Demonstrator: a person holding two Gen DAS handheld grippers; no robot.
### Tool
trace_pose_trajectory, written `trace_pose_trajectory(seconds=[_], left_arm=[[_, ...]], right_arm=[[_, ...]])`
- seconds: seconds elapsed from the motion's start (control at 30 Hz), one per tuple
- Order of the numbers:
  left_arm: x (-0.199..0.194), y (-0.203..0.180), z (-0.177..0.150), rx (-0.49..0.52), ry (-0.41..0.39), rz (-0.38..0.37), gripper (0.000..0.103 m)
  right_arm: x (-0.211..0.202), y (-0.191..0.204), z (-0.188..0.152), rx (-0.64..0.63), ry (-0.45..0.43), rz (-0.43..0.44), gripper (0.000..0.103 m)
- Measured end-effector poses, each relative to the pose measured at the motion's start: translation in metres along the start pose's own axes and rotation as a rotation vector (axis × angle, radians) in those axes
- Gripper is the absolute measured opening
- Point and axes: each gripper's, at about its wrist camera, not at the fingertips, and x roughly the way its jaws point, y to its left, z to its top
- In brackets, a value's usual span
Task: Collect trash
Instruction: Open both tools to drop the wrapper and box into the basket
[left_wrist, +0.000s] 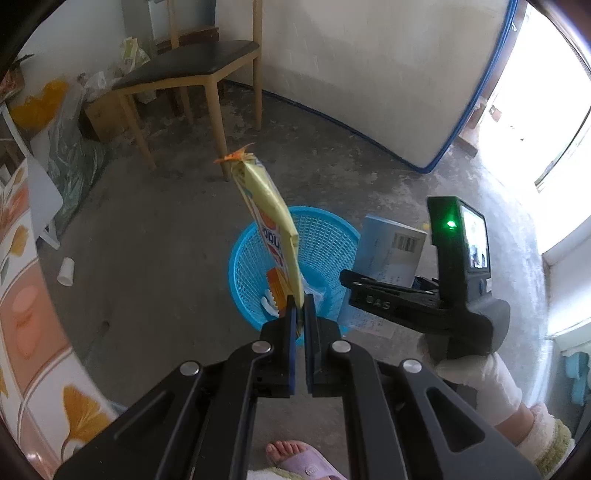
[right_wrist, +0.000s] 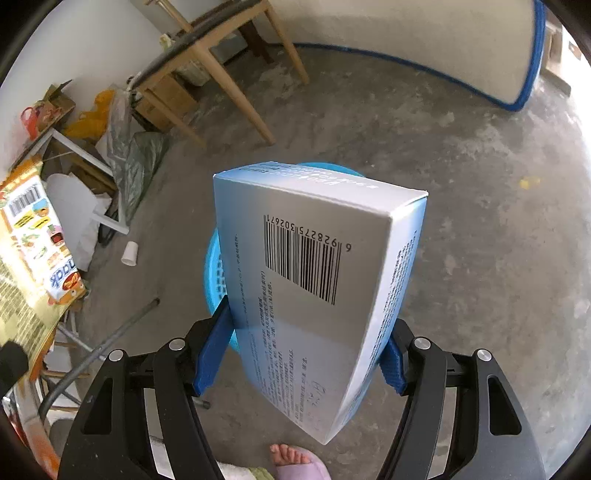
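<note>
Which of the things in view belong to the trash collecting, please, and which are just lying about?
Job:
- snack wrapper, in left gripper
- box, in right gripper
- blue basket
- white cup, on the floor

Lying about:
- chair
- bags by the wall
- mattress

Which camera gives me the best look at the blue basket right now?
Left wrist: the blue basket shows its open mouth and trash inside, partly behind the yellow wrapper. Right wrist shows only slivers of the basket behind the box.
</note>
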Motion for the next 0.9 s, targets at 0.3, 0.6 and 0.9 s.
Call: trace_pose_trajectory(seconds=[0.3,0.6,0.9], left_arm=[[0.034,0.002,0.013,0.004,-0.044,0.135,0.032],[0.023,0.007,0.02,0.003,-0.11,0.159,0.044],[-0.004,0.003,0.011,0.01,-0.152,0.152,0.05]], right_arm=[[0.017,0.004,0.017,0.001,0.01,-0.037,0.073],[-0.002,-0.001,0.011,0.013,-0.022,-0.035,0.074],[-0.037,-0.004,0.004,0.016,-0.08,-0.029,0.074]])
